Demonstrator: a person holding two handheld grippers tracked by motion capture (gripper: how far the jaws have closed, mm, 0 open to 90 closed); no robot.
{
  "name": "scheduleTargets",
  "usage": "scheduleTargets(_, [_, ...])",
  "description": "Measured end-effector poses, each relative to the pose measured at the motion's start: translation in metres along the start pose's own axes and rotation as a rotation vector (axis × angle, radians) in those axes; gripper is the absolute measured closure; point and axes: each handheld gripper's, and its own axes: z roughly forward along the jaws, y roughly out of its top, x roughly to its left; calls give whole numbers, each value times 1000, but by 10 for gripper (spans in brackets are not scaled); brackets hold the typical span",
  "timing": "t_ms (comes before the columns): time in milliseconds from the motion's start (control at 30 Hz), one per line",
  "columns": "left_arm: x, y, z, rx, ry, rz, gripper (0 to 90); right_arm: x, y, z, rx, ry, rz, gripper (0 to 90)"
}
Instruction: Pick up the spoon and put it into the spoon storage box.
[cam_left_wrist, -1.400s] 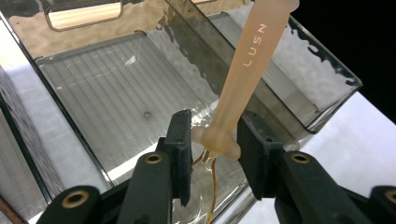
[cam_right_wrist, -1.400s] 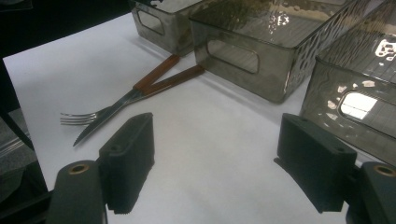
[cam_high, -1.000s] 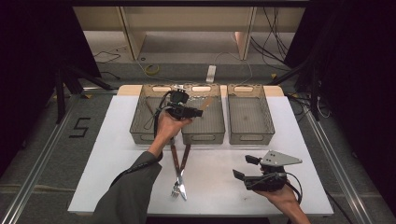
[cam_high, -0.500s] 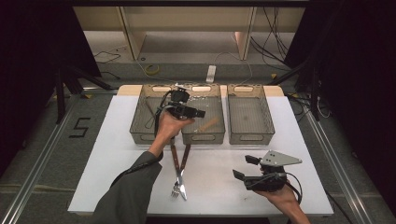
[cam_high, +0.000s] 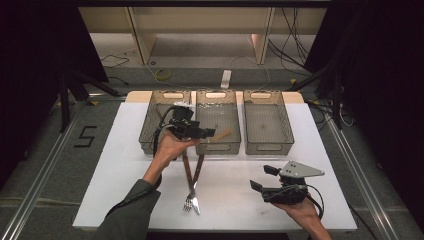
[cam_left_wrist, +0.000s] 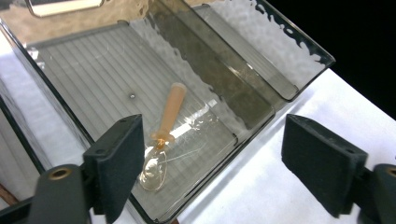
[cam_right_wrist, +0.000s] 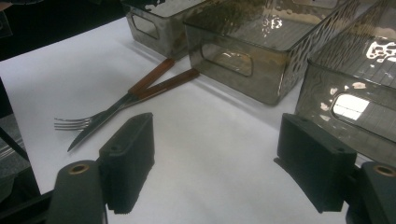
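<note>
Two hand-held grippers are mine: my right hand-held gripper (cam_high: 261, 178) hovers open and empty over the near right of the table (cam_high: 115, 165). Farther off, my left hand-held gripper (cam_high: 214, 133) has just been opening, nothing between its jaws, and the wooden-handled spoon (cam_left_wrist: 163, 135) lies loose in the middle bin (cam_high: 218, 148).

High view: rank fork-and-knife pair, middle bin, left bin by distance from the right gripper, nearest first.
From the right gripper, at the white table's front right:
1. Wooden-handled fork and knife pair, lying crossed on the table to its left.
2. Smoky clear plastic middle bin, behind and left; a wooden-handled spoon lies inside.
3. Matching left bin, farthest left, under the left gripper.
</note>
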Motion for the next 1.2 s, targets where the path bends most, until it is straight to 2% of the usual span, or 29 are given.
scheduleTargets(33, [-3,0,-2,-8,-8,7,204,0,0,-1,1,0,-2,280])
scheduleTargets(167, [-14,-5,-8,22,-10,91,204,0,0,-2,-2,-1,0,280])
scheduleTargets(367, [-24,-14,-14,58,-38,157,203,0,0,-1,0,1,-1,280])
scheduleTargets(600, [-27,-21,-11,68,-50,171,190,-2,0,-1,-1,1,5,280])
scheduleTargets(1000, [-32,-30,-12,102,-28,223,169,-3,0,-3,-12,-2,7,280])
scheduleTargets(1200, [-32,-41,-8,144,-50,232,167,-3,-1,-3,-10,-3,9,280])
